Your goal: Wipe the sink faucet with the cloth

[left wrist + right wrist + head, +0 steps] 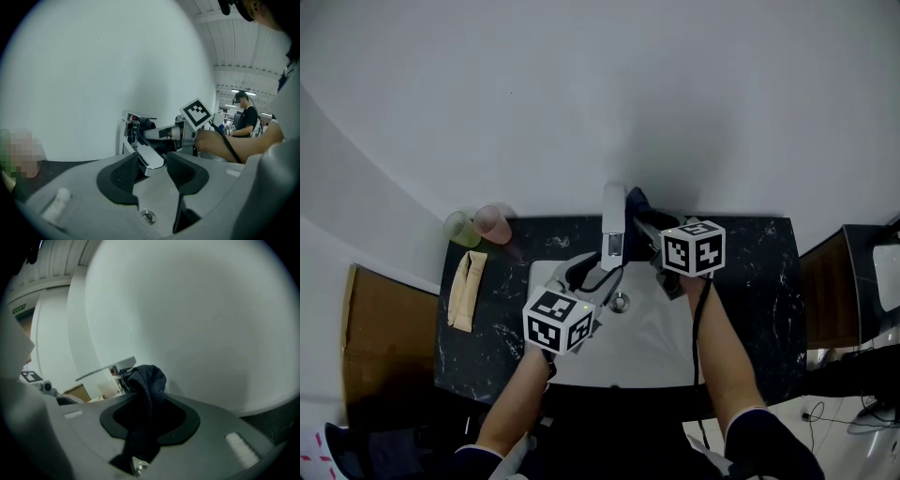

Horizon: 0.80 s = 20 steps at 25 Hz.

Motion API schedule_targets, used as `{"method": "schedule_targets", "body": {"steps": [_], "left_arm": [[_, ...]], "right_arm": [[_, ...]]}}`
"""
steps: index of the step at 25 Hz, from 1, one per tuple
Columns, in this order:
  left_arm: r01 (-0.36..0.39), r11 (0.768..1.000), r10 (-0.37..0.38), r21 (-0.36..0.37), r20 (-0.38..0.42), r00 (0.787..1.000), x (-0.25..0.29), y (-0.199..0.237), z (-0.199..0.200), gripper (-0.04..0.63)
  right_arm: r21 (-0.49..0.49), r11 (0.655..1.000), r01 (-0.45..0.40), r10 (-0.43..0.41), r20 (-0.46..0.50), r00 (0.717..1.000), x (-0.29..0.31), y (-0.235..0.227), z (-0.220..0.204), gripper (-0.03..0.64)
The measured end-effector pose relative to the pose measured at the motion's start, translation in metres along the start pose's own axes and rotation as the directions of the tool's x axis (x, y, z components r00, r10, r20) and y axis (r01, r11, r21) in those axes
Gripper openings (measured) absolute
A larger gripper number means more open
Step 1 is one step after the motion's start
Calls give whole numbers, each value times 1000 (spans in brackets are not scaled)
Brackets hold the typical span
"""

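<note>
Nearest the head camera, the person's left forearm (pixel 520 394) and right forearm (pixel 722 356) are seen reaching up from 6 o'clock over a white sink (pixel 652 352) set in a black marbled desk (pixel 750 281). The left gripper (pixel 595 274) is held over the basin just above the drain (pixel 620 302). Its jaws are set apart, and the end of the faucet (pixel 613 220) spout is framed between them in the left gripper view; no firm press on the spout can be made out there. The faucet is mounted at 12 o'clock of the sink. The right gripper (pixel 652 234) is placed at 3 o'clock of the faucet, and a dark blue cloth (pixel 147 380) is clamped between its jaws. The cloth is bunched beyond the jaw tips, right against the faucet's top. At 10 o'clock of the sink, a green cup (pixel 461 229) and a pink cup (pixel 494 223) are stood side by side, touching. A beige packet (pixel 466 291) is laid at 9 o'clock, near the desk's edge.
</note>
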<state>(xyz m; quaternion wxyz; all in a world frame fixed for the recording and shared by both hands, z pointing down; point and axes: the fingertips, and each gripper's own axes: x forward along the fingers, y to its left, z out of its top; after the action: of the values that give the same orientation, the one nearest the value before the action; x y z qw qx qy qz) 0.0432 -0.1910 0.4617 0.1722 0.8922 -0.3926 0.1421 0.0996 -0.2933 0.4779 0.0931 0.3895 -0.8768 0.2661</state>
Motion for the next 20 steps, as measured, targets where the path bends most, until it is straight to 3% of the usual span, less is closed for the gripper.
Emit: {"method": "schedule_targets", "body": {"steps": [12,20], "left_arm": [[-8,1000,8,7,9,1000,0,-1,0,201],[-32,999,32,12,0,1000,0,-1,0,199]], "right_arm": [[-126,987,102,-129,-229,965,31,-26,-54,104],[-107,992,69,-95,-264,960,17,-8,-70,104]]}}
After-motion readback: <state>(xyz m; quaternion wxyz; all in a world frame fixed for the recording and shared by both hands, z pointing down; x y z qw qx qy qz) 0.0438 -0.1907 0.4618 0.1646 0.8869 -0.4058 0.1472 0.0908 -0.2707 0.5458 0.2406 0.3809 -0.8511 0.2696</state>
